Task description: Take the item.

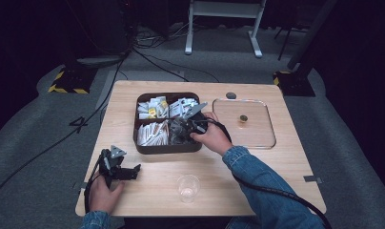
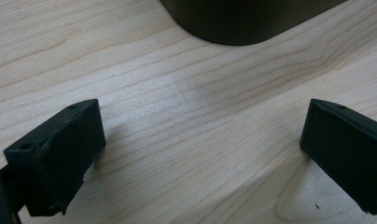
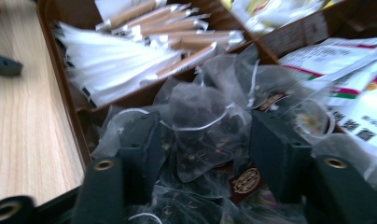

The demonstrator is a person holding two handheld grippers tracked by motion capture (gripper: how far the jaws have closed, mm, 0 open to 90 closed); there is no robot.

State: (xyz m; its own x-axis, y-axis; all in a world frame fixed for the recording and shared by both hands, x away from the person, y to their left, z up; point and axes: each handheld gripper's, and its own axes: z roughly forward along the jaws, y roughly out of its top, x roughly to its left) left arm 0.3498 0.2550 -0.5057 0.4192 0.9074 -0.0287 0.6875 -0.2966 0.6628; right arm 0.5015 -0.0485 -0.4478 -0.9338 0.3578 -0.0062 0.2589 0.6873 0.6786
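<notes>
**Right tongs around a tea bag in the tray, left tongs idle**

We see a clear mesh tea bag with dark contents (image 3: 200,130) sitting between the two black jaws of the right tongs (image 3: 203,140). It lies on top of a pile of similar bags in the near right compartment of the dark brown four-compartment tray (image 1: 167,149). The jaws flank the bag on both sides at a middling gap; the view is blurred, so we cannot tell whether the pads are pressing on it. In the high view the right tongs (image 1: 181,130) reach into the tray from the right, the hand in a blue denim sleeve (image 1: 257,176).

Around it in the tray: white paper-wrapped sticks with brown ends (image 3: 144,37) in the neighbouring compartment, white printed sachets (image 3: 350,79) in another.

The tray sits mid-table on the light wooden table (image 1: 276,162). Just to its right lies a clear square lid (image 1: 244,123) with a small gold knob (image 1: 243,118). A clear plastic cup (image 1: 187,187) stands upright near the front edge, well apart from the tray.

Left tongs (image 1: 120,171) rest at the front left of the table, jaws wide apart with bare wood between them (image 2: 200,154), pointing toward the tray's rounded corner (image 2: 242,23).
</notes>
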